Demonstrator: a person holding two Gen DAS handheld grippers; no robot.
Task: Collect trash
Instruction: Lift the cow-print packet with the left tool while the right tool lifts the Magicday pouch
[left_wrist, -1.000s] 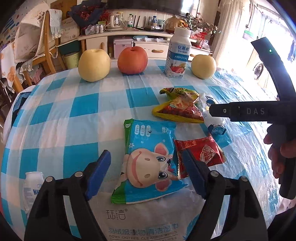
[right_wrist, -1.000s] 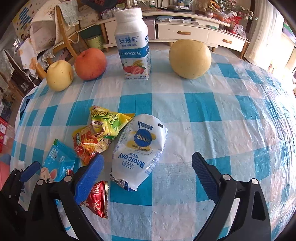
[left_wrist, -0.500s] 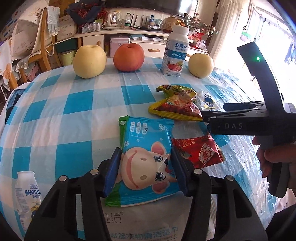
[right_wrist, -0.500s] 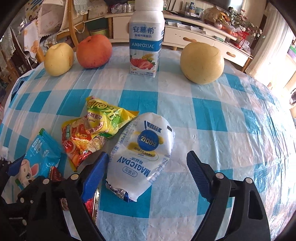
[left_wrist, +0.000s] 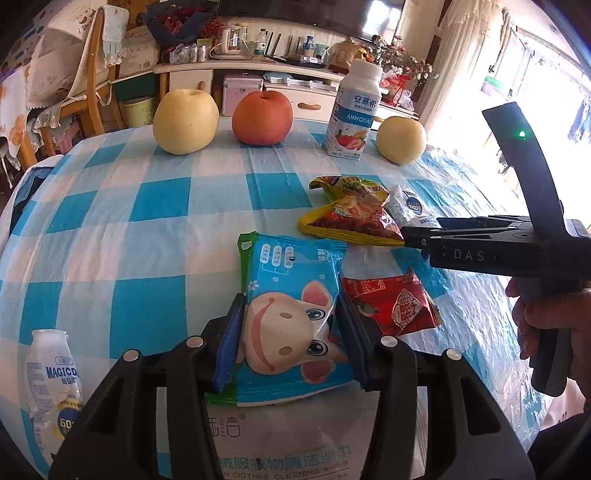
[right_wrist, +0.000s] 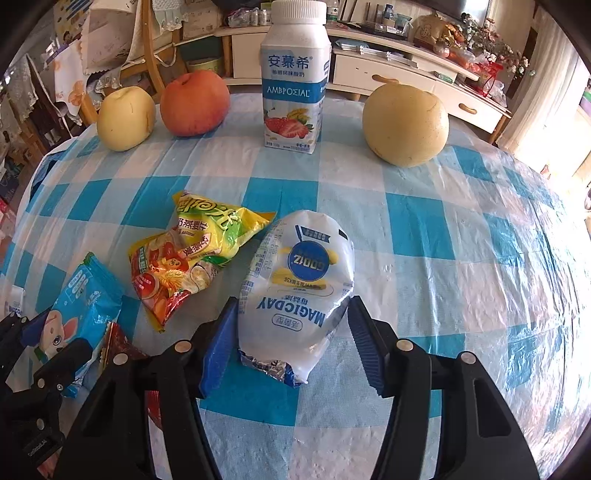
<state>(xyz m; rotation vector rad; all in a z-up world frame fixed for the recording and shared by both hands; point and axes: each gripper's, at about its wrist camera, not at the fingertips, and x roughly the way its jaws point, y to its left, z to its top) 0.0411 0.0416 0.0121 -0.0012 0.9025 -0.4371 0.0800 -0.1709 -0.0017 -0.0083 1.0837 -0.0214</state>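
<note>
On the blue-checked tablecloth (left_wrist: 155, 206) lies a blue snack wrapper (left_wrist: 291, 266) with a cartoon cow. My left gripper (left_wrist: 290, 306) is closing, and its blue pads press on both sides of the wrapper. A white MAGICDAY pouch (right_wrist: 295, 266) lies further right. My right gripper (right_wrist: 291, 306) is closing on it, and the pad tips touch its two sides. A crumpled yellow-red snack bag (right_wrist: 192, 254) lies between the two. A red wrapper (left_wrist: 391, 306) sits right of the blue one. In the left wrist view a hand (left_wrist: 546, 325) holds the right gripper's handle.
Along the far edge stand a yellow pear (left_wrist: 184, 122), a red apple (left_wrist: 262, 118), a yoghurt bottle (right_wrist: 295, 85) and a second pear (right_wrist: 406, 125). A small white bottle (left_wrist: 51, 387) lies near left, and a wet-wipes pack (left_wrist: 280, 443) lies under my left gripper. A wooden chair (left_wrist: 85, 88) stands behind.
Both pairs of jaws have come together from wide open. The left ones now squeeze the blue wrapper, and the right ones have come in against the white pouch.
</note>
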